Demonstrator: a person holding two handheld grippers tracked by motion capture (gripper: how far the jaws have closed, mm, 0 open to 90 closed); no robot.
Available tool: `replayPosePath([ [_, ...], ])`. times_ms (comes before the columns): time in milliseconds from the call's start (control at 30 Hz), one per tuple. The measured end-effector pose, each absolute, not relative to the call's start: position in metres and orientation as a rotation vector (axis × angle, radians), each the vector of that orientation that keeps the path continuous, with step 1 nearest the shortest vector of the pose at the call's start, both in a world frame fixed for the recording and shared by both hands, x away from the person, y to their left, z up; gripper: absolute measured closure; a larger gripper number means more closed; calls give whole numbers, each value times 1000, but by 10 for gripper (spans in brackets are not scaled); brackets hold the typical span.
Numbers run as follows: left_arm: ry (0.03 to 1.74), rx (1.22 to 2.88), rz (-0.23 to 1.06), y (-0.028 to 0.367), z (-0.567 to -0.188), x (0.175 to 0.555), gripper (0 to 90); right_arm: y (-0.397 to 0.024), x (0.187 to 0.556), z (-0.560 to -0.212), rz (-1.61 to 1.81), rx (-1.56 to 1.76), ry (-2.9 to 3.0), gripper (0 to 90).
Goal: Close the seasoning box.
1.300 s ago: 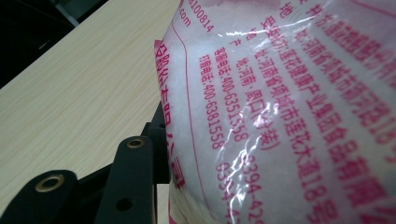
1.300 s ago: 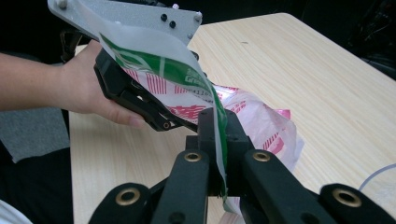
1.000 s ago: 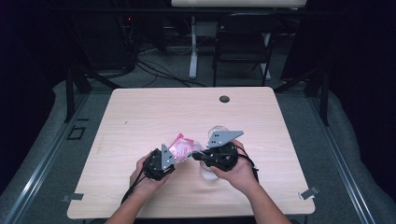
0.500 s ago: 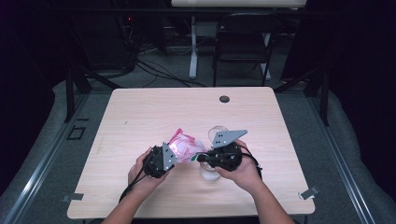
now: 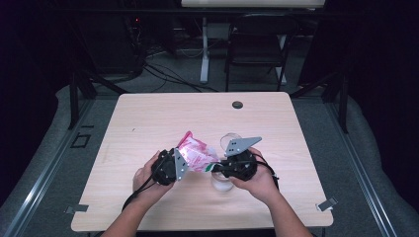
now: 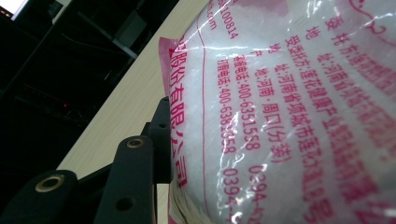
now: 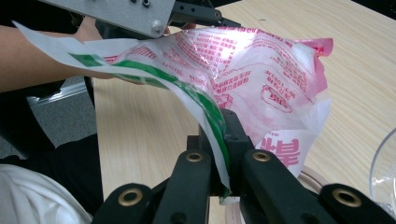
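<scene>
Right gripper [image 7: 219, 184] fingers pinch bag [image 5: 196, 153] edge; left gripper [image 5: 184, 165] clamps bag; clear cup [image 5: 223, 181] underneath.

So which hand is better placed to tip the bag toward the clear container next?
Probably the left. The left claw holds the full body of the bag, so it can lift and tilt it. The right claw only pinches the bag's thin edge beside the clear container, likely steadying the opening.

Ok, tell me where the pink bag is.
In the high view the pink bag hangs above the table's near middle, pinched between the left tool and right tool, beside the clear cup.
</scene>
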State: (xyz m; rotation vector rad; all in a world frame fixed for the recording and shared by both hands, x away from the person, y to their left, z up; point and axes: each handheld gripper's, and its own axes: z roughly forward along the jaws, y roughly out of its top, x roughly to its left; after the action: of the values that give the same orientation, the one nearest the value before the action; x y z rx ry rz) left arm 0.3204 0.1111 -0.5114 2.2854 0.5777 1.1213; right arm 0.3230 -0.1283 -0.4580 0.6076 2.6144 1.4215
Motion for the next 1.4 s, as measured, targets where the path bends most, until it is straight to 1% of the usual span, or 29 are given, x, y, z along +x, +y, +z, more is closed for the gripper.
replayPosePath([
  [333,548,2283,1171,108,-511,320,601,-132,322,-458,1356,592,2574,900],
  [667,493,2289,1234,104,-506,318,601,-136,320,-457,1381,627,2548,900],
  [1033,453,2296,1245,100,-504,314,606,-140,316,-453,1364,615,2528,900],
  [1100,417,2314,1268,98,-501,313,608,-142,314,-452,1356,616,2518,900],
  [1400,387,2315,1299,95,-496,311,613,-146,313,-450,1375,631,2506,900],
])
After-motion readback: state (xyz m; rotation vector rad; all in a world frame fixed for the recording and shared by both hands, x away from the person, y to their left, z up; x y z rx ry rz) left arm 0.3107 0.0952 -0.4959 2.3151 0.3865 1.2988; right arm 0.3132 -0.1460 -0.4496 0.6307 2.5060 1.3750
